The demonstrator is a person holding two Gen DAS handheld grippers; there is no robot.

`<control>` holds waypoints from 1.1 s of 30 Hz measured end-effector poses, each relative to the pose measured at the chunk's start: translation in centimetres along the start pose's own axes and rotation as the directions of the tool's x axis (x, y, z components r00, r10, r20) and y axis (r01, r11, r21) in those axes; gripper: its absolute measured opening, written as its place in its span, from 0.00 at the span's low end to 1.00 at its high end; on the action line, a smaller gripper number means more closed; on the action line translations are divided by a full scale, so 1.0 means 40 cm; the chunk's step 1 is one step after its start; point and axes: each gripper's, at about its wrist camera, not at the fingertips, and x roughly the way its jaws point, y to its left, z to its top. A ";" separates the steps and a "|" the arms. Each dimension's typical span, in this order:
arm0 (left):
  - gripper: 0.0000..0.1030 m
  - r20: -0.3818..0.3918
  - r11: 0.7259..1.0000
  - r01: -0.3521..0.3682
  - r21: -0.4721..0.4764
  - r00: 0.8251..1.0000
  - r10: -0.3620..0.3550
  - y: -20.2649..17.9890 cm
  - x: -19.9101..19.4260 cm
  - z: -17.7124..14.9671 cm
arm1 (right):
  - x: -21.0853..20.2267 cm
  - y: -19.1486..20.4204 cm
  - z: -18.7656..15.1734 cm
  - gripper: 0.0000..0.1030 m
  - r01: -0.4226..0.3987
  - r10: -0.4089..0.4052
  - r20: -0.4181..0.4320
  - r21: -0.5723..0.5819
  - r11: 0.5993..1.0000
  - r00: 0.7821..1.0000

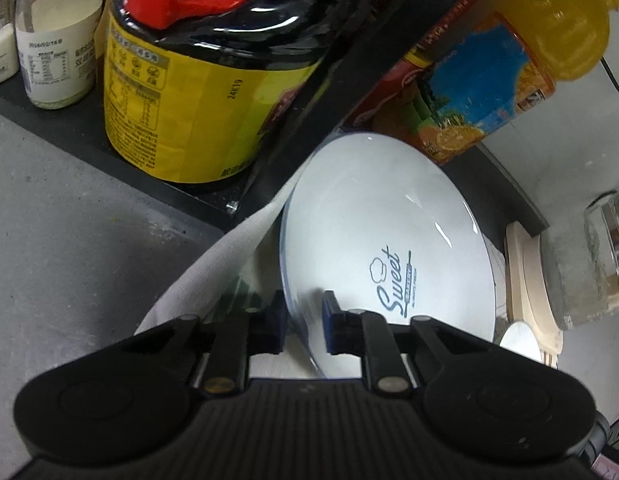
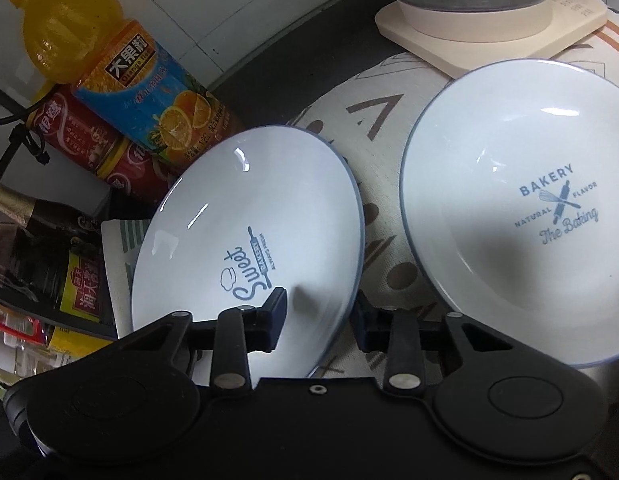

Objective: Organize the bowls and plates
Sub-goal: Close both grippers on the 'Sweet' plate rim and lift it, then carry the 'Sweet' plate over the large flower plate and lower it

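patterned cloth (image 2: 389, 184), grey countertop (image 1: 69, 220), cluttered w/ bottles

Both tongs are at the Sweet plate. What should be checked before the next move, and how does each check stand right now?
1. Left tongs closed on the rim of the Sweet plate: ok.
2. Right tongs gripping the same plate: not ok. The rim sits between the pads, but they stand apart.
3. Bakery plate empty, free to take a plate on top: ok.
4. The two plates lie apart, with cloth showing between them: ok.
5. Orange juice bottle clear of the Sweet plate's far rim: cannot tell. It lies very close.
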 end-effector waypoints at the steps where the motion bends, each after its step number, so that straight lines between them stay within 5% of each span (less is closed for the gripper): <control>1: 0.11 0.005 1.000 -0.004 0.000 1.000 0.004 0.000 -0.002 -0.001 | 0.003 0.001 0.001 0.30 0.003 -0.003 -0.002 0.000 1.000 1.000; 5: 0.10 0.003 1.000 -0.015 0.018 1.000 0.015 -0.012 0.000 0.003 | 0.008 -0.003 0.016 0.14 0.051 -0.051 -0.043 0.003 0.999 0.998; 8: 0.09 0.024 1.000 -0.013 0.018 1.000 0.012 -0.016 -0.018 0.004 | -0.006 -0.019 0.017 0.10 0.010 -0.009 -0.036 0.017 1.000 0.999; 33: 0.09 0.059 0.998 0.010 0.059 0.998 -0.013 -0.035 -0.134 -0.056 | -0.168 0.017 -0.044 0.11 0.002 0.004 0.077 -0.077 0.997 0.997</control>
